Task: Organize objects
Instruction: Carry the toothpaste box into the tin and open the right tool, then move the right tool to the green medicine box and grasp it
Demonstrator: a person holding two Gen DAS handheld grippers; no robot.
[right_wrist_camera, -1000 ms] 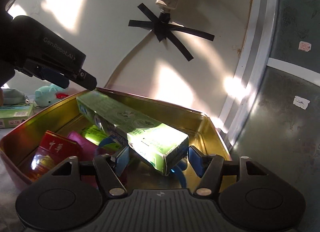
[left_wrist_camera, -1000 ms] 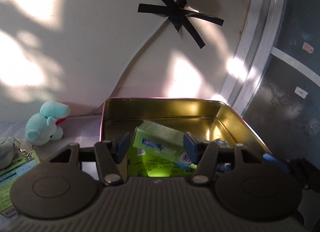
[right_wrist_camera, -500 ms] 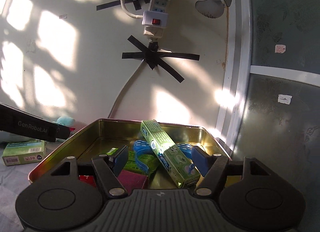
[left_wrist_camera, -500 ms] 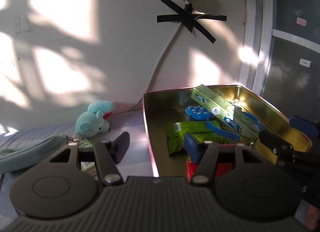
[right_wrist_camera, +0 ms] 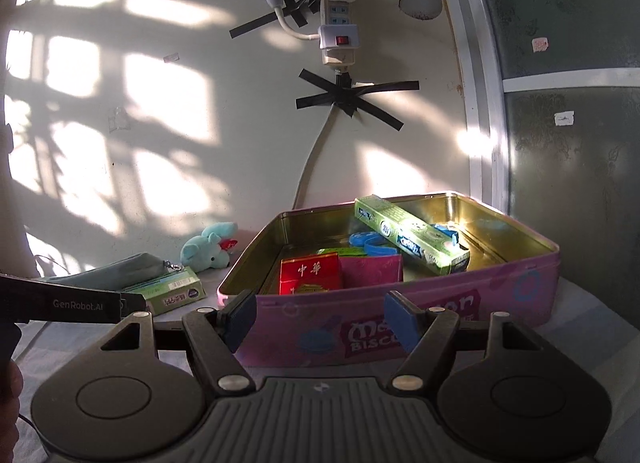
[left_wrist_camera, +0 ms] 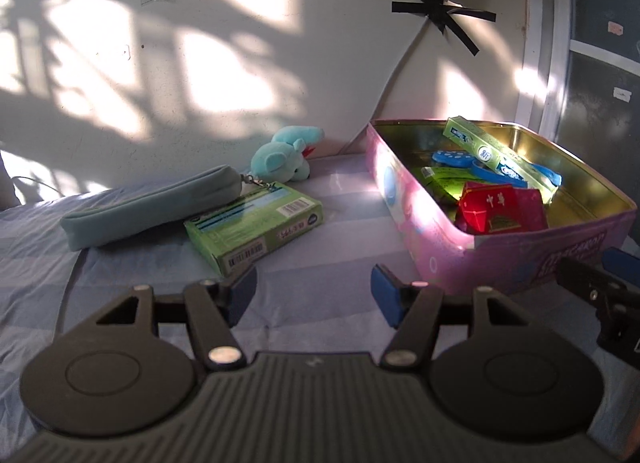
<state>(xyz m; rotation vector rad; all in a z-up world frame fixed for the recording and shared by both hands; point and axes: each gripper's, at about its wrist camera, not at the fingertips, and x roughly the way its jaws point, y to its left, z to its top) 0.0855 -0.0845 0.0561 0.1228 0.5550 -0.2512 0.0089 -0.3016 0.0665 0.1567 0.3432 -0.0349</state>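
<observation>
Tin, pink rectangular biscuit box (right_wrist_camera: pixel 408 327), now seen from outside, grippers having been pulled back. Long green toothpaste carton (right_wrist_camera: pixel 412 237) left inside. Flat green box (left_wrist_camera: pixel 256 223) targeted next, likely. Left gripper (left_wrist_camera: pixel 312 297) opening, empty; right gripper (right_wrist_camera: pixel 320 319) apart, empty.

tin (right_wrist_camera: pixel 440 303) – glossy metal | toy (left_wrist_camera: pixel 280 157) – plush | pouch (left_wrist_camera: pixel 148 203) – matt cloth

Two hand-held claws, matte black with blue pads.
The left claw (left_wrist_camera: pixel 312 297) and right claw (right_wrist_camera: pixel 318 315) each show ribbed grey housing, twin round discs, silver pivot screws and black linkage arms; white "GenRobot.AI" lettering marks the left claw's side.
</observation>
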